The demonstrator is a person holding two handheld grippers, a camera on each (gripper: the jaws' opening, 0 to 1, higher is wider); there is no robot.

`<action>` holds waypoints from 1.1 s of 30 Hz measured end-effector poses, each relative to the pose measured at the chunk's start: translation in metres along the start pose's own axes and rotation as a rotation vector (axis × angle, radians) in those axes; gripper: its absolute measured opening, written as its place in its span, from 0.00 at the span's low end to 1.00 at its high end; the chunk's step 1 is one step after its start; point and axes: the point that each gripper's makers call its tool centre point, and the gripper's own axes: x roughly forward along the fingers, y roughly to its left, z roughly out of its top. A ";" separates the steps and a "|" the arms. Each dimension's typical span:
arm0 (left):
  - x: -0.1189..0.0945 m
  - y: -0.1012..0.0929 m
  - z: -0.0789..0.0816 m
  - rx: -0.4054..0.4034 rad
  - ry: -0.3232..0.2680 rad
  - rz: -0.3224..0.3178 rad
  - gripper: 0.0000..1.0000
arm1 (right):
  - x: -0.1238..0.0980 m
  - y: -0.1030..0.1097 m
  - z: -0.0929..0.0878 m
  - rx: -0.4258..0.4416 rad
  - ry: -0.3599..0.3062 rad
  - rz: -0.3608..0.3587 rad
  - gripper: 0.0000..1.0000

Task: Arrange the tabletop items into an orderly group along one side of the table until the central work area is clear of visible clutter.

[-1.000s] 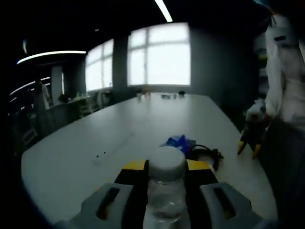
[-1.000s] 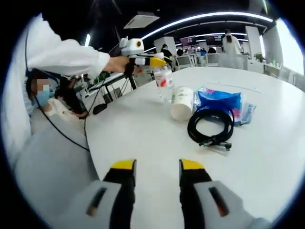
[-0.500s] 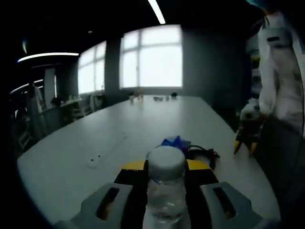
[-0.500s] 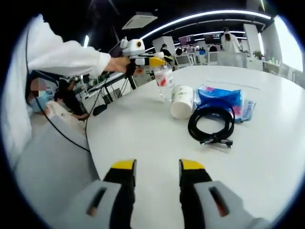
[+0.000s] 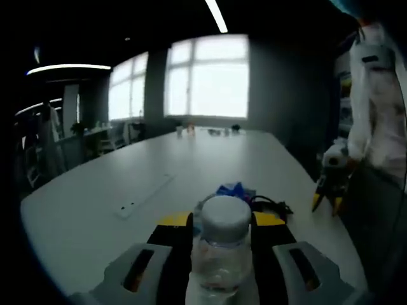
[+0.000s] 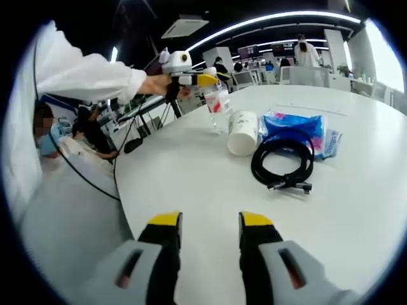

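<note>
A clear water bottle [image 5: 219, 257] with a white cap stands between the jaws of my left gripper [image 5: 221, 221], which is shut on it. The right gripper view shows that left gripper [image 6: 191, 80] holding the bottle [image 6: 218, 107] by its neck at the table's far left edge, its base at or just above the tabletop. Beside it lie a white paper cup [image 6: 243, 133] on its side, a blue packet [image 6: 294, 127] and a coiled black cable [image 6: 283, 162]. My right gripper [image 6: 210, 222] stands open over bare table, nothing between its fingers.
The white table [image 6: 356, 210] stretches far to the right, with its rounded edge [image 6: 124, 190] at the left. A seated person [image 6: 54, 136] is beyond that edge. Small items [image 5: 210, 130] stand at the table's far end under the windows.
The left gripper view has shifted a little with the bottle still held. The right gripper and the cup, packet and cable have stayed put.
</note>
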 end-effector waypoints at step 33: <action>-0.026 -0.021 0.006 -0.050 0.005 0.206 0.91 | 0.000 0.000 0.014 0.002 -0.042 0.013 0.33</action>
